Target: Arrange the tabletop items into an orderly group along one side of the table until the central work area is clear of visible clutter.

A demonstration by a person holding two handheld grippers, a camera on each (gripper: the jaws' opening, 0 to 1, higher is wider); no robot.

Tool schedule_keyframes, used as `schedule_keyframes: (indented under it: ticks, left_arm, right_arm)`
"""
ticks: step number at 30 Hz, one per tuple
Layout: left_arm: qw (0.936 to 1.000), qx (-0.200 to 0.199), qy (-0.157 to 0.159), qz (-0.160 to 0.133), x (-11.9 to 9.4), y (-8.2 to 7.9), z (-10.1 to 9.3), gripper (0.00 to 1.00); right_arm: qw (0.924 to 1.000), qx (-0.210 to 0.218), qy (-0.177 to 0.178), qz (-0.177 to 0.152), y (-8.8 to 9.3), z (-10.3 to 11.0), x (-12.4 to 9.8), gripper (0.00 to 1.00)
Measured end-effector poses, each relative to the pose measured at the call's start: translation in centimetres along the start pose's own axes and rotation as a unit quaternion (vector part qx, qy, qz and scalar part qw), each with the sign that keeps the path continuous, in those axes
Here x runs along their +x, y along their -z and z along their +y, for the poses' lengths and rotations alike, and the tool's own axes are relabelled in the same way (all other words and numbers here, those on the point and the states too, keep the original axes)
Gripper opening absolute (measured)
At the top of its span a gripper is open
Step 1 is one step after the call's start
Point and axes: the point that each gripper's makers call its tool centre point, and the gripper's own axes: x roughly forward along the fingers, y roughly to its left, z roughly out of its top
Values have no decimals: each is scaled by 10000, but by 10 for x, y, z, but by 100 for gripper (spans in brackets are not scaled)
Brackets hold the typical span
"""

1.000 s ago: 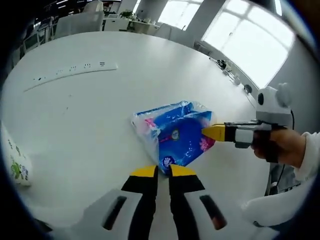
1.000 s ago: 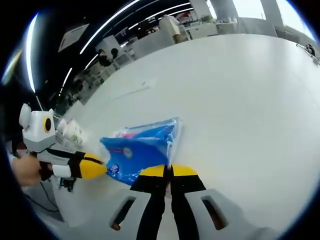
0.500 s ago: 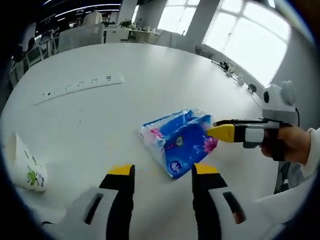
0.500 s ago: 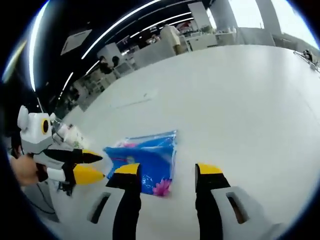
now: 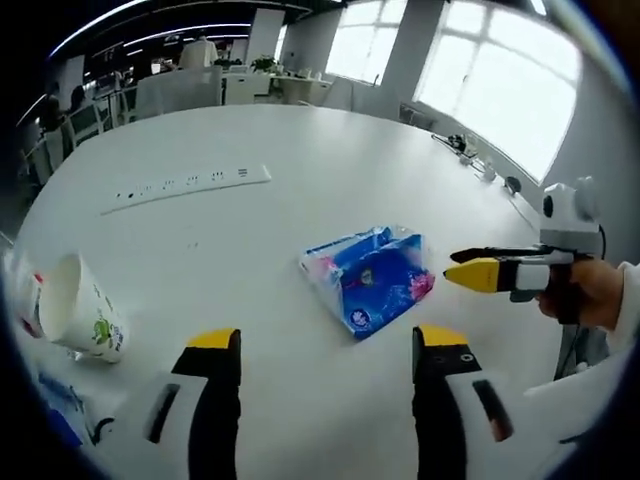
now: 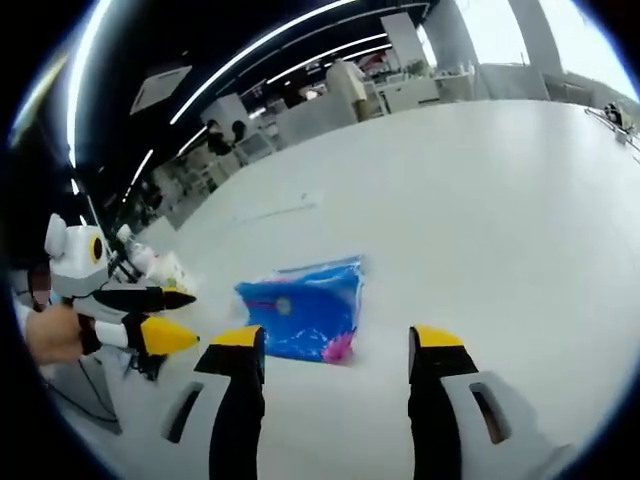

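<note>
A blue plastic tissue pack (image 5: 368,280) lies flat on the white round table (image 5: 250,130). My left gripper (image 5: 328,340) is open, its yellow-tipped jaws spread wide just short of the pack. In the left gripper view my right gripper (image 5: 452,265) reaches in from the right, open, with its tips a little off the pack's right end. In the right gripper view the pack (image 6: 300,312) lies just beyond my open right gripper (image 6: 335,338). There my left gripper (image 6: 195,318) comes in from the left, open, held by a hand. Neither gripper holds anything.
A white paper cup (image 5: 85,320) with green print lies on its side at the near left, another item behind it. A white power strip (image 5: 190,185) lies farther back. Small blue packaging (image 5: 60,400) sits at the lower left. Chairs and desks ring the table.
Both grippers were shut on opposite edges of the tissue pack; they have opened, let go and drawn back. The pack now lies free on the table.
</note>
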Motion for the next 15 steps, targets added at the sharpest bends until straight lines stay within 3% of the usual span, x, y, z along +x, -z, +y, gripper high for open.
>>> schedule_keyframes:
  ticks: [15]
  left_arm:
    - [9993,-62,-306,-198,-36,16,17,70]
  right_arm:
    - [9998,45,-151,-71,8,12,-16,56]
